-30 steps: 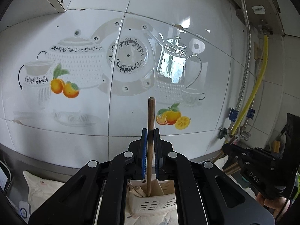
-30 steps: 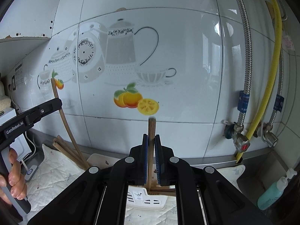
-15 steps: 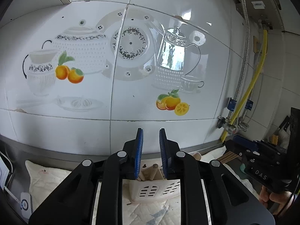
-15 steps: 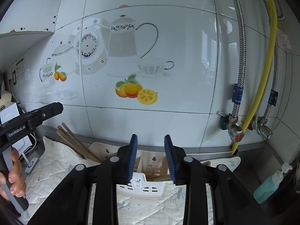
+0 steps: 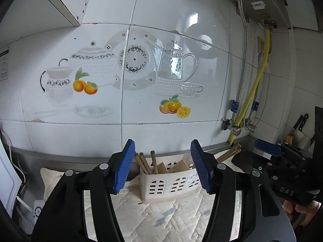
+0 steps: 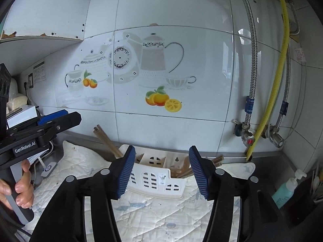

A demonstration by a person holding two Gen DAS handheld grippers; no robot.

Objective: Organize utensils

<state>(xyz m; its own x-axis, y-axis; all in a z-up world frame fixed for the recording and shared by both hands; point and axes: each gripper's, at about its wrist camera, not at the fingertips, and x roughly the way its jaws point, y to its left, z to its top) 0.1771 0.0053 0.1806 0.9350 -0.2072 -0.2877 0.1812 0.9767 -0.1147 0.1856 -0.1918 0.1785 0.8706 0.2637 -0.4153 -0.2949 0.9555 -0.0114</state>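
A white plastic utensil holder (image 5: 171,183) stands on a quilted mat against the tiled wall; it also shows in the right wrist view (image 6: 159,179). Wooden chopsticks (image 5: 144,162) stand in its left compartment, and more chopsticks (image 5: 230,153) lean out at its right end. In the right wrist view chopsticks (image 6: 106,141) stick up at the holder's left and others (image 6: 217,159) at its right. My left gripper (image 5: 162,166) is open and empty, just in front of the holder. My right gripper (image 6: 160,169) is open and empty, also in front of it.
The quilted mat (image 6: 161,211) covers the steel counter. Gas pipes and a yellow hose (image 6: 270,100) run down the wall at the right. A teal pump bottle (image 6: 286,189) stands at the far right. A white appliance (image 6: 22,113) and cable lie at the left.
Both grippers held a chopstick upright one second ago, then opened and released them into the holder. Both have since opened wider and drawn back from the holder.
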